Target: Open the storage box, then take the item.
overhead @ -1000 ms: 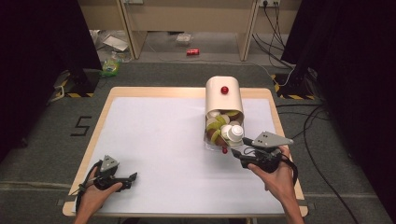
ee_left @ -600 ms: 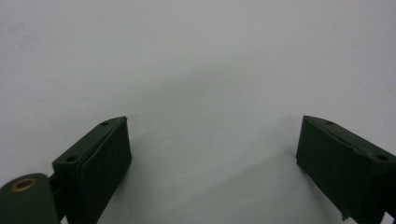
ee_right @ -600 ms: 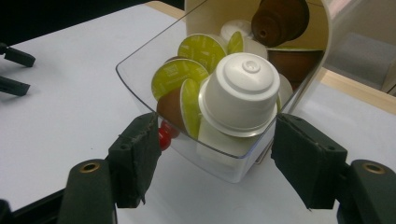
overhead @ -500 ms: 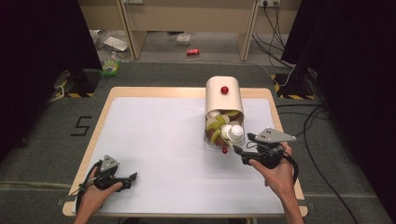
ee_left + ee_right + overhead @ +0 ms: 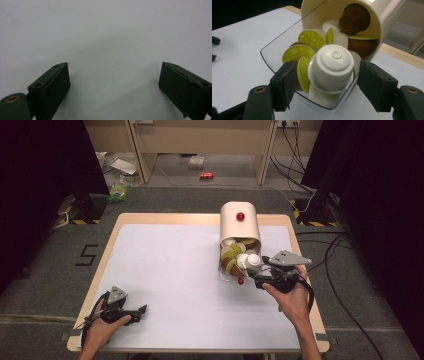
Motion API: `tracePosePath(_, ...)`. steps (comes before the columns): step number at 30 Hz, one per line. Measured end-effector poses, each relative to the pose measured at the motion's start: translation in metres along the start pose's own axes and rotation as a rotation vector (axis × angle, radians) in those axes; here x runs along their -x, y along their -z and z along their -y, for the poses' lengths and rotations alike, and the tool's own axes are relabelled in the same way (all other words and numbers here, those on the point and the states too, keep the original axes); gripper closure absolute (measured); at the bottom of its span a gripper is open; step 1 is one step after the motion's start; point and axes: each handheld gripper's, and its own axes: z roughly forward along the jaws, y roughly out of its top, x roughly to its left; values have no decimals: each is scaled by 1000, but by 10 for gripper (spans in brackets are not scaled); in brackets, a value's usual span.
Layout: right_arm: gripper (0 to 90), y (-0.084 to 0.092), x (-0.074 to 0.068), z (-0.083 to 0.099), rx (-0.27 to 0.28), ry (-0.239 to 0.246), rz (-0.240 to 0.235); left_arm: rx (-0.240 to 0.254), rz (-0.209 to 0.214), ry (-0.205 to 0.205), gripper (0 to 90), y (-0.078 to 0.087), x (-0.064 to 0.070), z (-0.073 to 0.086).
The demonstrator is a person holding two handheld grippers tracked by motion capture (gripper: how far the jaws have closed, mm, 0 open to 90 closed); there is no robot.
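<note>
A cream capsule dispenser [image 5: 239,222] with a red knob [image 5: 240,216] lies on the white table [image 5: 175,270], its clear tray [image 5: 274,53] heaped with green-lidded, brown and white coffee capsules. One white capsule [image 5: 332,67] [image 5: 250,261] sits on top at the tray's front. My right gripper [image 5: 330,86] [image 5: 256,277] reaches in from the right and straddles that capsule. Its jaws have just opened wide and then eased slightly inward, and the pads stand off the capsule. My left gripper [image 5: 141,310] [image 5: 113,82] rests open on bare table at the near left.
The table's wooden edge [image 5: 300,270] runs close behind my right hand. On the floor beyond lie a red can [image 5: 206,175], some litter [image 5: 119,190] and cables [image 5: 335,255]. A "5" mark [image 5: 87,255] is on the floor at left.
My right gripper has edged slightly away from me, staying at the tray's front. The left hand has not moved.
</note>
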Motion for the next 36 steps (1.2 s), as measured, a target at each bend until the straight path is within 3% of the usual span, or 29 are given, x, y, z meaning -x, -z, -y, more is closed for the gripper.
tracePosePath(20, 343, -17, 6, -6, 23, 15, 41, 0, 0, -1, 90, 0, 0, 0)
tracePosePath(36, 374, -26, -1, -7, -8, 39, 17, 1, 0, 0, 91, 0, 0, 0)
